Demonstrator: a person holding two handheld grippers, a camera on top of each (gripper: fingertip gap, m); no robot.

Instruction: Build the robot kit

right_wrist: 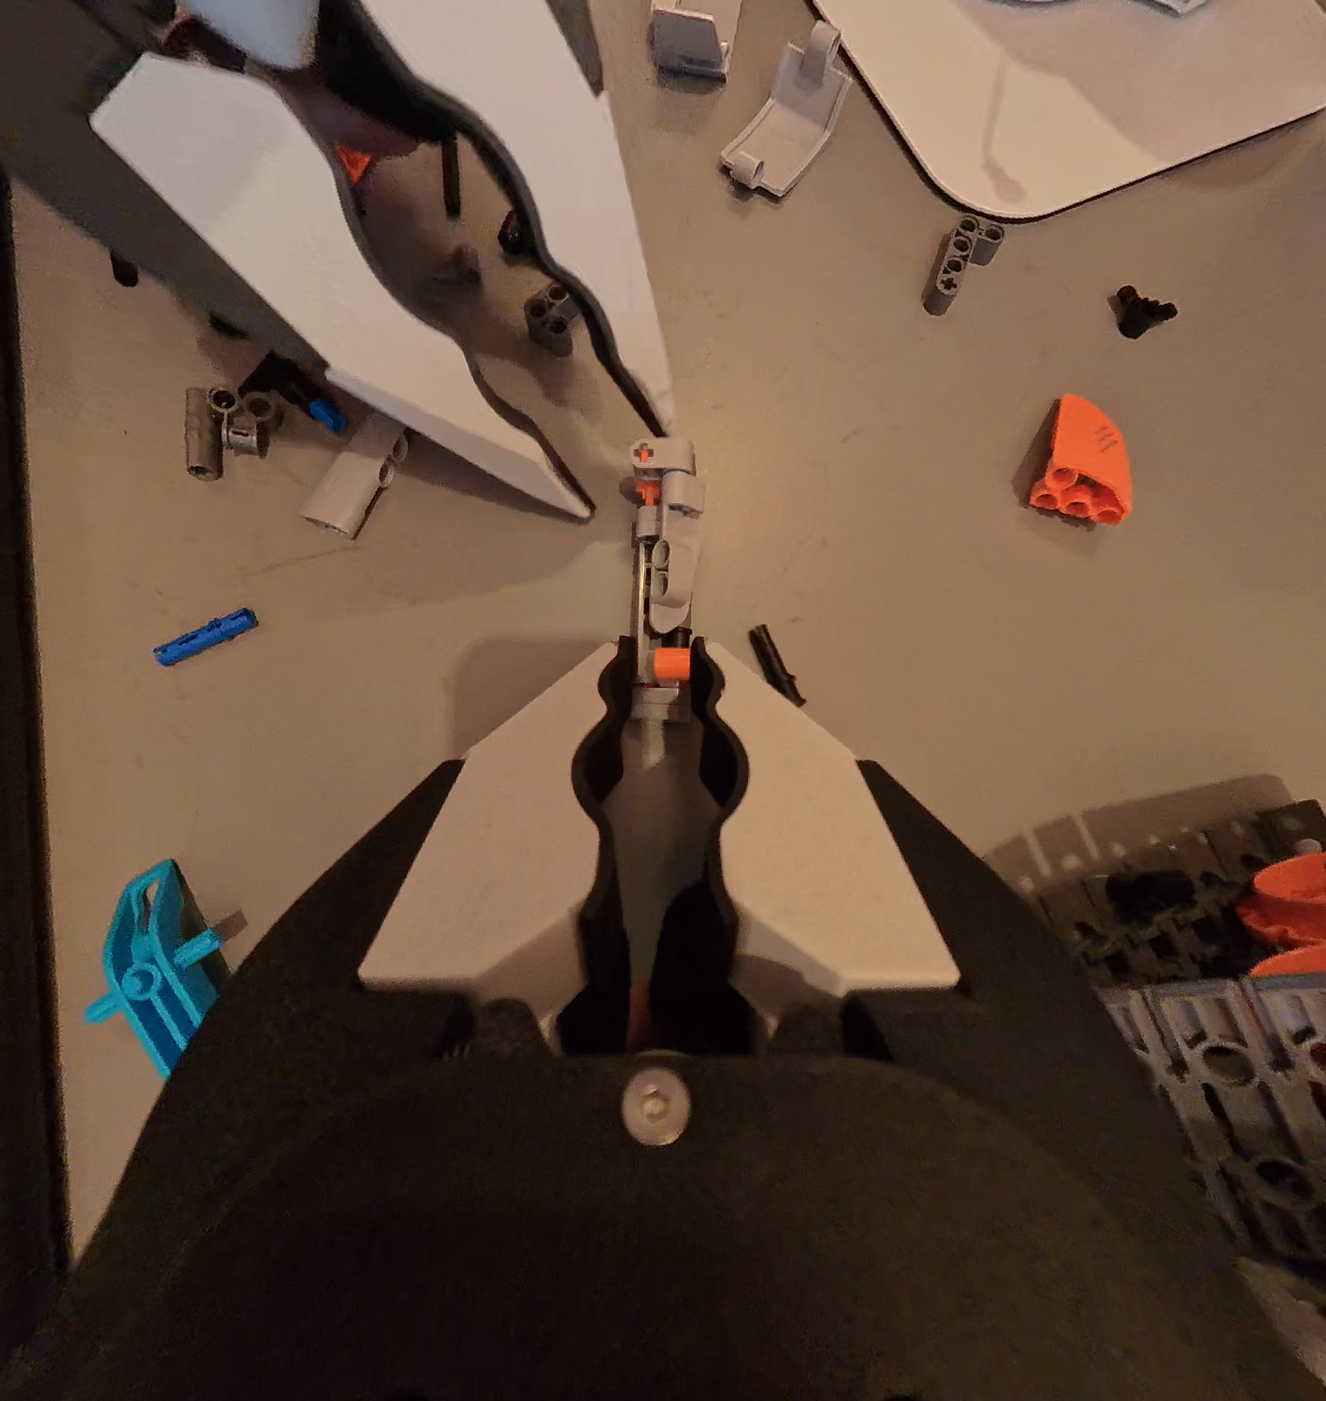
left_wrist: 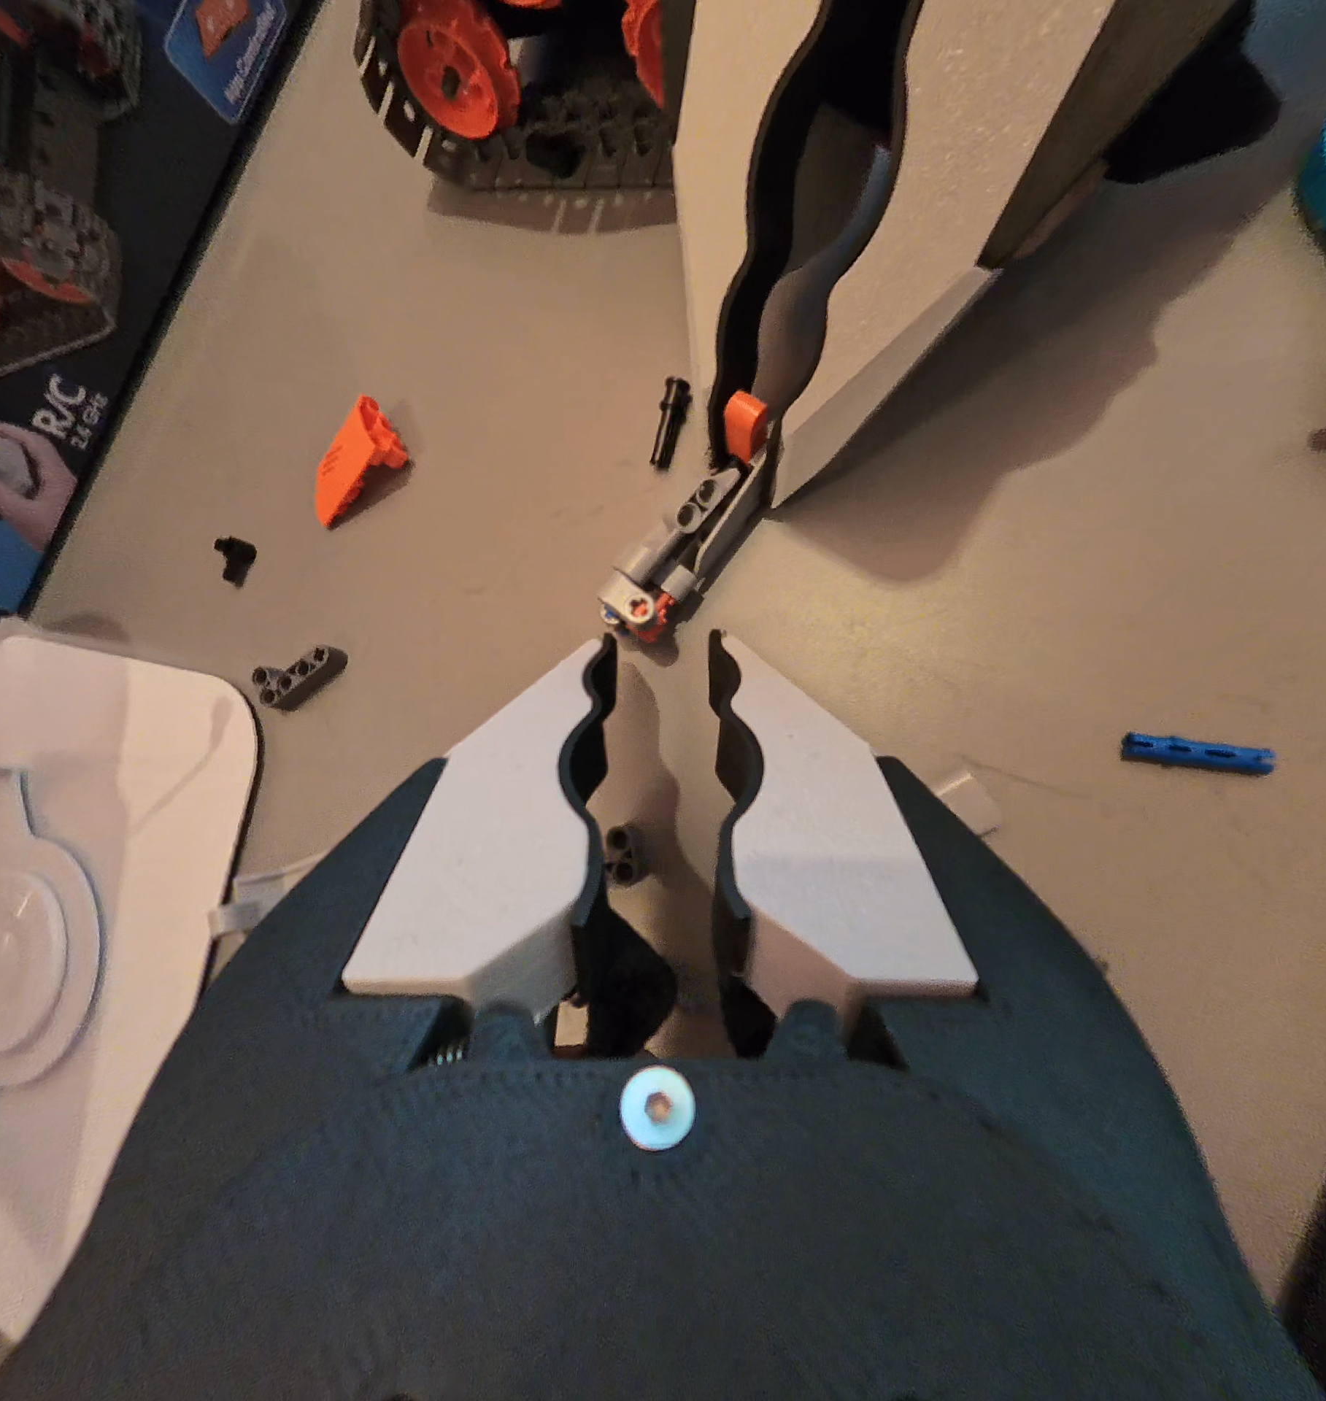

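Right tool [right_wrist: 663,659] clamps a grey-and-orange brick assembly [right_wrist: 663,531] above the worktop [right_wrist: 872,606]; left tool [left_wrist: 663,644], parted and empty, nearly touches its far end.

Left gripper [left_wrist: 663,644] agape – grey-orange assembly [left_wrist: 675,546] just beyond tips.

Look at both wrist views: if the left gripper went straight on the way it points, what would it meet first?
Most likely the grey and orange brick assembly held by the right gripper. The left gripper is open, its tips just short of the assembly's near end; depth is unclear, so it might pass slightly beside it.
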